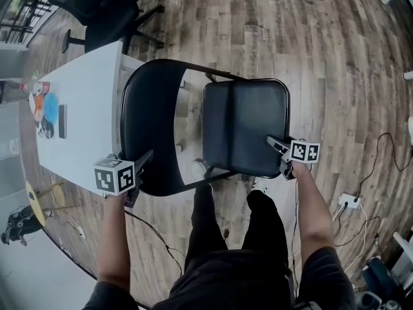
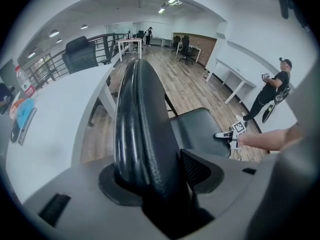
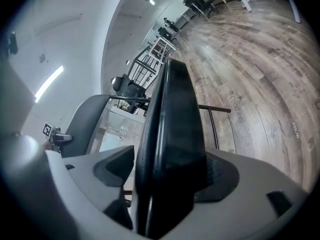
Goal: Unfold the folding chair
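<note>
The black folding chair stands in front of me in the head view, its curved backrest (image 1: 151, 121) at left and its padded seat (image 1: 245, 124) at right, set at an angle to each other. My left gripper (image 1: 139, 166) is shut on the near edge of the backrest (image 2: 142, 124), which fills the gap between its jaws. My right gripper (image 1: 279, 146) is shut on the near right edge of the seat (image 3: 172, 134). The left gripper view also shows the seat (image 2: 200, 129) and the right gripper (image 2: 227, 134) beyond it.
A white table (image 1: 77, 108) with small items at its left end stands just left of the chair. A black office chair (image 1: 103, 11) is behind it. My legs (image 1: 226, 237) are close under the chair. Cables and a power strip (image 1: 348, 202) lie on the wood floor at right.
</note>
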Demonstrator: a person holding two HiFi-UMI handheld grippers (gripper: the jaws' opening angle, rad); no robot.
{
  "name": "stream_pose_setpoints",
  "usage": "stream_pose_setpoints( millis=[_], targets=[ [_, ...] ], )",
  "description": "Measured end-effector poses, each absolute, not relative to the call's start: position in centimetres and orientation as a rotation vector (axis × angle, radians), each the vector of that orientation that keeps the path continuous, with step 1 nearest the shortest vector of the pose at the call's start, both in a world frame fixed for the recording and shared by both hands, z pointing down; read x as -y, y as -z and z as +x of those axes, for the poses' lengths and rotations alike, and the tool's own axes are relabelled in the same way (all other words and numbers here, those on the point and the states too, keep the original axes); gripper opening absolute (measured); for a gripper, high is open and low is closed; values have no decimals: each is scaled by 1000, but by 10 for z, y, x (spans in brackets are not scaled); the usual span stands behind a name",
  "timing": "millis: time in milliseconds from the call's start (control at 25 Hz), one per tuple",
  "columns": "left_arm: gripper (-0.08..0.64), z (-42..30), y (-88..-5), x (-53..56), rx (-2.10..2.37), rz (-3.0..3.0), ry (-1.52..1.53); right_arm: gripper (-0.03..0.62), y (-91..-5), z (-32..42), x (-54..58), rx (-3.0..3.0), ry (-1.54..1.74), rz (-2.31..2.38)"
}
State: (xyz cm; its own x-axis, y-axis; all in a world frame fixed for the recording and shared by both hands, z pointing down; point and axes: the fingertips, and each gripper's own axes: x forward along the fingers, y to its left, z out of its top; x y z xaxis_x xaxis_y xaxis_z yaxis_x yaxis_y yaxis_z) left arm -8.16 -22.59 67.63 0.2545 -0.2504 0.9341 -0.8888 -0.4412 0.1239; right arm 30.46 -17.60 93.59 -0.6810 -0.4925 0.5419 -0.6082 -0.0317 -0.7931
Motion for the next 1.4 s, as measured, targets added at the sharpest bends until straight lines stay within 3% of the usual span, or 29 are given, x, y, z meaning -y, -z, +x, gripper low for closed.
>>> stream_pose_setpoints(
  millis=[320,960,1240,1400],
  targets=[
    [227,-11,-712,214,1052,1885,-1188,351,-1024,383,154,2077,-1924,1154],
    [215,40,-734,209,1054,1889,-1200,373,-1089,433,145,2219,-1953,1058],
    [218,27,-706,198,1144,1891,-1082,373,-1068,460,136,2187,-1900,1190],
    [216,9,-655,174,1256,1882,-1050,371,-974,482,146,2353,-1814,1358]
  ],
)
